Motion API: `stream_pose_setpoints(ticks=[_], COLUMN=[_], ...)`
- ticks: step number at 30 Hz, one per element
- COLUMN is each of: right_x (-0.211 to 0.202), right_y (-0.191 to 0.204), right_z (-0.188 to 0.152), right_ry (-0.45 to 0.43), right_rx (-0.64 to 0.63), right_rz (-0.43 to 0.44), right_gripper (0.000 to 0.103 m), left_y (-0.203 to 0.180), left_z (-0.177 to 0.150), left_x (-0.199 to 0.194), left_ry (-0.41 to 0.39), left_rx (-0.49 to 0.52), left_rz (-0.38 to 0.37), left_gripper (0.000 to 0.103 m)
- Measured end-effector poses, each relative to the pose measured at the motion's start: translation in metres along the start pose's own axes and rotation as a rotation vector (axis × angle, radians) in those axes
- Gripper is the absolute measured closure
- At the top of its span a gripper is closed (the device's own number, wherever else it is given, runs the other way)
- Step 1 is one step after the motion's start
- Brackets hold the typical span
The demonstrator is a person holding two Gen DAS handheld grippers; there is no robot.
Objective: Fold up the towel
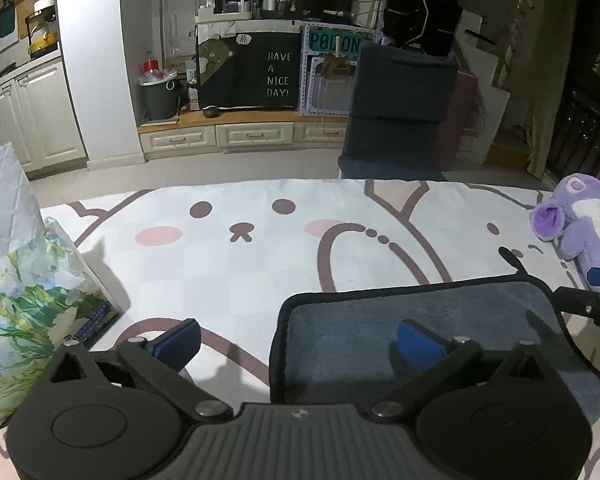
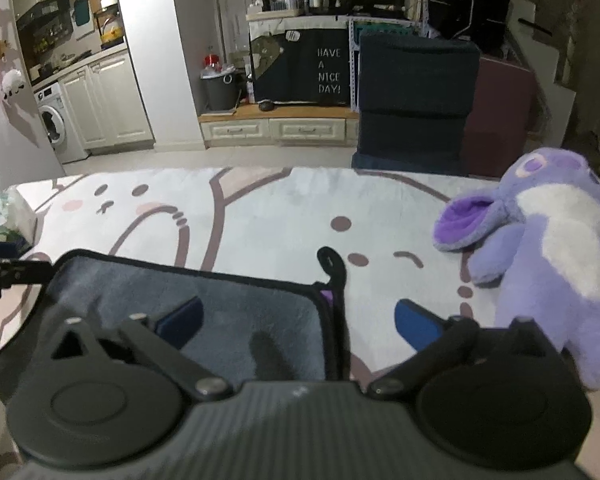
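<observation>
A grey towel with black trim lies flat on the cartoon-print table cover; it also shows in the right wrist view. My left gripper is open and straddles the towel's left edge, its right blue pad over the towel. My right gripper is open and straddles the towel's right edge, where a black hanging loop sticks out. Neither holds anything.
A floral tissue box stands at the left of the table. A purple plush toy lies at the right, close to my right gripper. A dark chair stands beyond the table's far edge.
</observation>
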State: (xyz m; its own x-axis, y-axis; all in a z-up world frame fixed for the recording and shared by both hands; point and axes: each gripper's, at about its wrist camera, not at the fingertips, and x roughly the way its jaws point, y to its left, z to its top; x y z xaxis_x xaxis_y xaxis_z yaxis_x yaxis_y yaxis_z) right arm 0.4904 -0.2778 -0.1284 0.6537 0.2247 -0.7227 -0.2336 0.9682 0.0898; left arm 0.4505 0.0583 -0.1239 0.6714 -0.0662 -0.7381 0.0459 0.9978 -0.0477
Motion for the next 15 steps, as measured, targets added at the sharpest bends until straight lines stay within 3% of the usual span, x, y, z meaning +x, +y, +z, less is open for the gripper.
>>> stream_pose_setpoints(ticks=[15], right_x=[-0.044], right_y=[0.009], right_z=[0.003], right_ry=[-0.011], right_rx=[0.034], right_rz=[0.001], right_gripper=[0.000], left_y=[-0.016], left_z=[0.000], left_x=[-0.040], left_ry=[0.005], left_rx=[-0.009], left_rz=[0.028], left_gripper=[0.000])
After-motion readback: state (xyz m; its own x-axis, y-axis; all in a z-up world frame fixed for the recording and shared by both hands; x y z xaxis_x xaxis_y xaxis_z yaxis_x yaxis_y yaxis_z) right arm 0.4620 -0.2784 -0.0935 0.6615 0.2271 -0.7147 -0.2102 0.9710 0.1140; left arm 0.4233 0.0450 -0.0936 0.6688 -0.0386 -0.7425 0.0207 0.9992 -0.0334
